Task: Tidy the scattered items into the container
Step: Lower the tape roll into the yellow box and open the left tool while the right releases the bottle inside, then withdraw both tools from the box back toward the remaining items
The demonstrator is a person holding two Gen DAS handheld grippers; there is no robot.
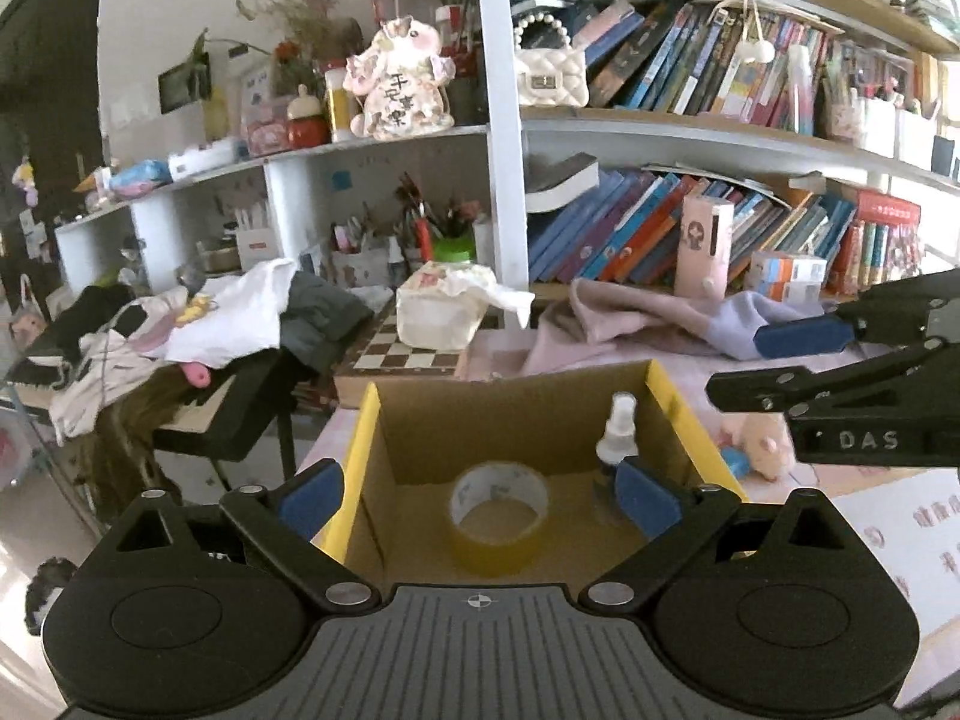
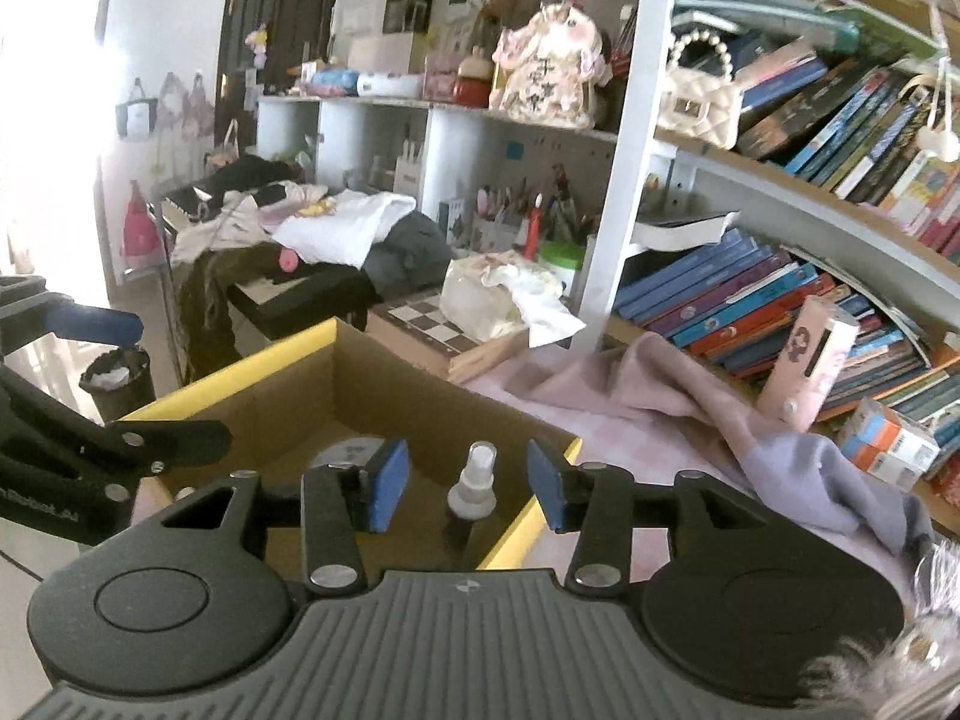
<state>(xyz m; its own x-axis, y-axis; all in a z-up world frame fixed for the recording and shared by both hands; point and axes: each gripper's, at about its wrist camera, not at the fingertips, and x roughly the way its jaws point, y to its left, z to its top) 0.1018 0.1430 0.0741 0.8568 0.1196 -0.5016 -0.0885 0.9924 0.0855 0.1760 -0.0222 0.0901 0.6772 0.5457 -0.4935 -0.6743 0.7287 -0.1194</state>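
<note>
Both grippers are seen above an open cardboard box [image 1: 528,414] with yellow flap edges. Left gripper [image 1: 480,498] jaws are spread wide, with nothing between the blue pads; the box opening is framed between them. Right gripper [image 2: 468,486] jaws are parted only partly, and no pad is pressed on anything.

A small clear spray bottle [image 2: 473,483] is stood upright on the box floor, by the right-hand wall as the left wrist view shows it [image 1: 617,432]. In the right wrist view it is seen in the gap between the two blue pads but lower down, inside the box, untouched by either. In the left wrist view its base is partly hidden behind the right-hand pad of the left gripper.

A roll of yellowish tape [image 1: 499,525] is laid in the middle of the box floor, near the bottle but apart from it, and is seen between the left gripper's pads, well below them.

Outside the box, on the pink-covered table [image 2: 630,420], a pink plush toy [image 1: 762,450] is lying just beside the box's right wall, partly hidden by the right gripper. A pinkish and lilac cloth [image 2: 690,408] is crumpled behind the box, and a chessboard [image 1: 408,354] with a tissue box [image 1: 441,315] on it is set further back. Bookshelves [image 1: 690,222] crowded with books are lined along the rear.
</note>
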